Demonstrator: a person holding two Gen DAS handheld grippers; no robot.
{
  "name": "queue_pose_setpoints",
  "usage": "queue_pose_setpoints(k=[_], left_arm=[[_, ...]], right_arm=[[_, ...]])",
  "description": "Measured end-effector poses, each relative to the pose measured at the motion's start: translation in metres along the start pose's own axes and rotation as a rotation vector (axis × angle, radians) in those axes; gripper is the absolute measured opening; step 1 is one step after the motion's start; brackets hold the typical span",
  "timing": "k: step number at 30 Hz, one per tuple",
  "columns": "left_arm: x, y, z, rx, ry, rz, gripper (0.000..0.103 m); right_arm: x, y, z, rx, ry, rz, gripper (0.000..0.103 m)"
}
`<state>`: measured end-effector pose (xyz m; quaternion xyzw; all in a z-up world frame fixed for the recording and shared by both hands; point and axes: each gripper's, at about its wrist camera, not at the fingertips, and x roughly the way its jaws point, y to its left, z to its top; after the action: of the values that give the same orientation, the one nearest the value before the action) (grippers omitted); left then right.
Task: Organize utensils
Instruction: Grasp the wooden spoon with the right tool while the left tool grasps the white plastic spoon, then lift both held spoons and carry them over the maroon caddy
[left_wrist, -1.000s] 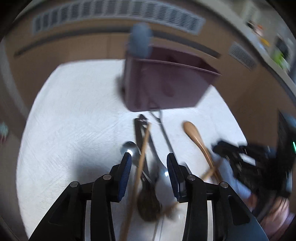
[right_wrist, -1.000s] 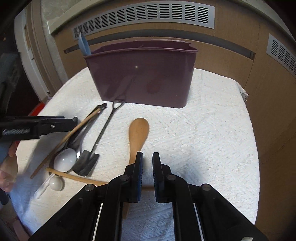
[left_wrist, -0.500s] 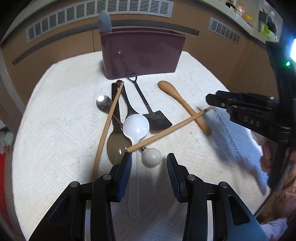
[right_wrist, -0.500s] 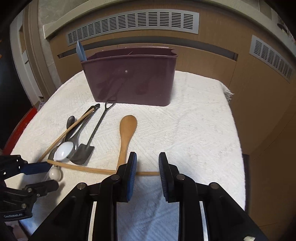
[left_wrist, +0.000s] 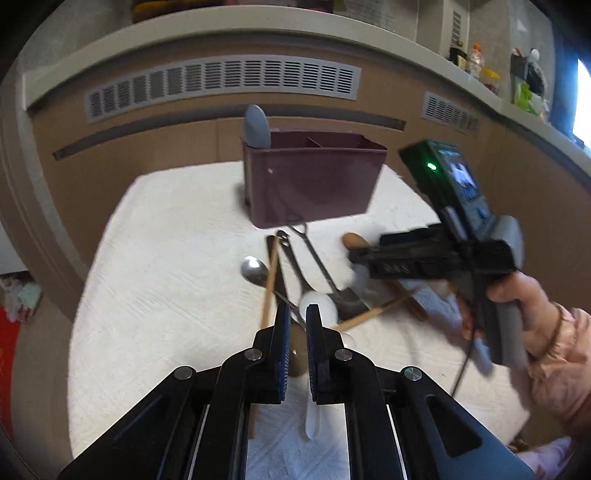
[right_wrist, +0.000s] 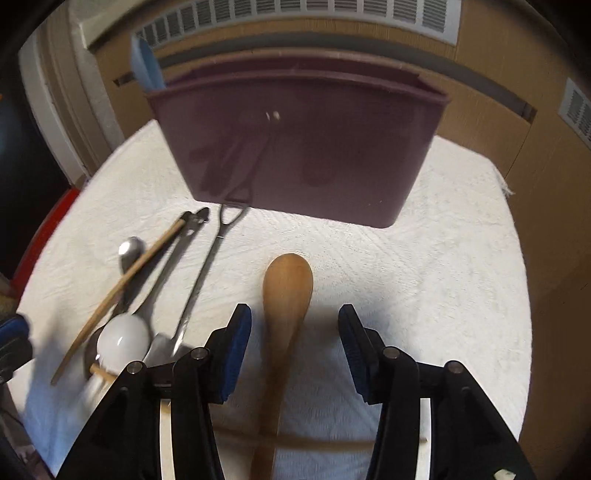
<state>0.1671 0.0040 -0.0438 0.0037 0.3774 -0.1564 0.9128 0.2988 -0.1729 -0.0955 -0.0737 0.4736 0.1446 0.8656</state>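
Observation:
A maroon utensil caddy (left_wrist: 314, 181) (right_wrist: 299, 147) stands at the back of the white cloth, with a blue-grey utensil (left_wrist: 256, 127) (right_wrist: 146, 68) standing in its left end. Loose utensils lie in front of it: a wooden spoon (right_wrist: 286, 295), a white ladle (right_wrist: 123, 341) (left_wrist: 319, 306), a metal spoon (left_wrist: 255, 271), a small metal spatula (right_wrist: 207, 266), chopsticks (right_wrist: 122, 284). My right gripper (right_wrist: 295, 343) is open, its jaws on either side of the wooden spoon's neck. My left gripper (left_wrist: 295, 332) is nearly shut and empty, above the pile.
The white cloth (right_wrist: 443, 277) covers a small round table; wooden cabinet panels with vents (left_wrist: 221, 85) curve behind it. The right gripper's body and the hand holding it (left_wrist: 480, 258) sit over the right side of the pile in the left wrist view.
My right gripper has opened wide and moved forward and down over the wooden spoon. My left gripper has closed and pulled up and back from the pile.

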Motion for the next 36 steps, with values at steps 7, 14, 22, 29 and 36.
queue_pose_setpoints(k=[7, 14, 22, 29, 36], left_arm=[[0.019, 0.001, -0.018, -0.023, 0.099, -0.031, 0.012], [0.035, -0.007, -0.006, -0.003, 0.142, -0.069, 0.030], [0.073, -0.022, 0.029, 0.030, 0.306, -0.075, 0.036], [0.087, -0.030, 0.022, 0.071, 0.340, 0.056, 0.035], [0.059, -0.024, 0.011, 0.001, 0.194, 0.002, 0.012]], right_arm=[[-0.003, 0.016, -0.003, -0.082, -0.006, -0.015, 0.025], [-0.053, 0.006, -0.022, -0.040, -0.079, 0.036, 0.025], [-0.081, 0.003, -0.038, -0.044, -0.131, 0.024, 0.025], [-0.085, 0.001, -0.039, -0.037, -0.150, 0.019, 0.025], [-0.096, 0.003, -0.043, -0.024, -0.195, 0.047, 0.025]])
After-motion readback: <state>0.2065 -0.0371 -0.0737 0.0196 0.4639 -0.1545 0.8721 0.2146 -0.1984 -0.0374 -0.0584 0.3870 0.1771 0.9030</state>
